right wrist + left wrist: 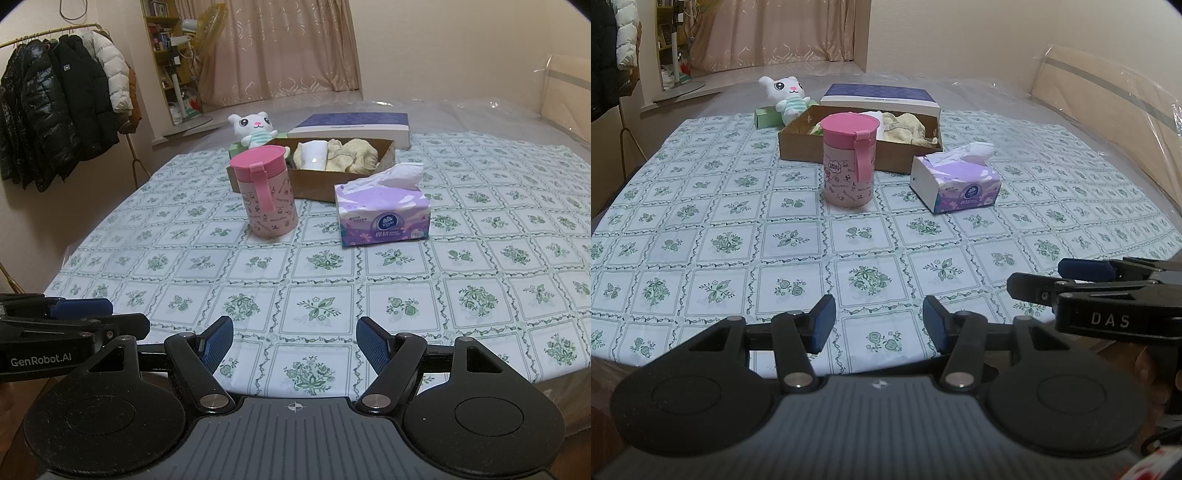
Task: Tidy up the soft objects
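Observation:
A brown cardboard box (798,146) (317,186) at the far middle of the table holds a yellowish cloth (908,127) (354,155) and a white folded cloth (314,153). A white plush bunny (786,94) (253,129) sits behind the box on a green box (766,116). A purple tissue pack (956,181) (382,210) lies in front of the box. My left gripper (879,321) is open and empty over the near table edge. My right gripper (295,339) is open and empty beside it; it also shows in the left wrist view (1067,277).
A pink lidded cup (849,158) (267,192) stands in front of the box. A blue-and-white flat box (882,98) (354,125) lies behind it. The table has a green floral cloth (738,240) (443,280). Coats hang on a rack (55,110) at left.

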A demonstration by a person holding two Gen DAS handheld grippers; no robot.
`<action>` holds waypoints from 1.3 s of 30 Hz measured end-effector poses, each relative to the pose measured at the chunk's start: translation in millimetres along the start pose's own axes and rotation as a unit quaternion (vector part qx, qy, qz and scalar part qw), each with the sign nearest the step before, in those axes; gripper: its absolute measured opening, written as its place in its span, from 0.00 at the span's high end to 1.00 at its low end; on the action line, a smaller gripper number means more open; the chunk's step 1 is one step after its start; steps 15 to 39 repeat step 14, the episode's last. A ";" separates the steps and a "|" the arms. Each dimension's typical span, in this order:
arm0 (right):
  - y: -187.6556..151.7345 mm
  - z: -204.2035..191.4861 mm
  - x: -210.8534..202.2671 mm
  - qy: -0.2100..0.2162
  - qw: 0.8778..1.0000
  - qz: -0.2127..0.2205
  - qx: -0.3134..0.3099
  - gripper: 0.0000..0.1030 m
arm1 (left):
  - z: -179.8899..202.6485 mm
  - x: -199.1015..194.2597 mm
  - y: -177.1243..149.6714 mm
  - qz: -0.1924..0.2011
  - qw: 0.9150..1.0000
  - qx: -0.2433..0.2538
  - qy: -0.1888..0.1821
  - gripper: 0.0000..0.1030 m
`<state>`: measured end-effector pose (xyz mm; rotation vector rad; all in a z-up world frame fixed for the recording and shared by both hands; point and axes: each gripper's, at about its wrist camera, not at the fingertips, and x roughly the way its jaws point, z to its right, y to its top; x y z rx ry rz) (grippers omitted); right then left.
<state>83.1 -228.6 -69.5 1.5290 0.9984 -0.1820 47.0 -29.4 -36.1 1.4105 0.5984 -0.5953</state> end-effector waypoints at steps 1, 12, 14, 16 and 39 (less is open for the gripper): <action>-0.6 -0.2 0.1 0.000 1.000 0.000 0.000 0.29 | 0.0 0.0 -0.1 0.000 1.000 0.000 0.000 0.52; 0.6 0.3 0.0 -0.001 1.000 0.000 0.001 0.29 | 0.7 1.0 -0.9 0.009 1.000 -0.001 0.004 0.52; 1.1 1.1 0.8 -0.001 1.000 -0.001 0.002 0.29 | -0.2 3.0 -0.9 0.006 1.000 -0.005 0.006 0.45; 1.1 1.1 0.8 -0.001 1.000 -0.001 0.002 0.29 | -0.2 3.0 -0.9 0.006 1.000 -0.005 0.006 0.45; 1.1 1.1 0.8 -0.001 1.000 -0.001 0.002 0.29 | -0.2 3.0 -0.9 0.006 1.000 -0.005 0.006 0.45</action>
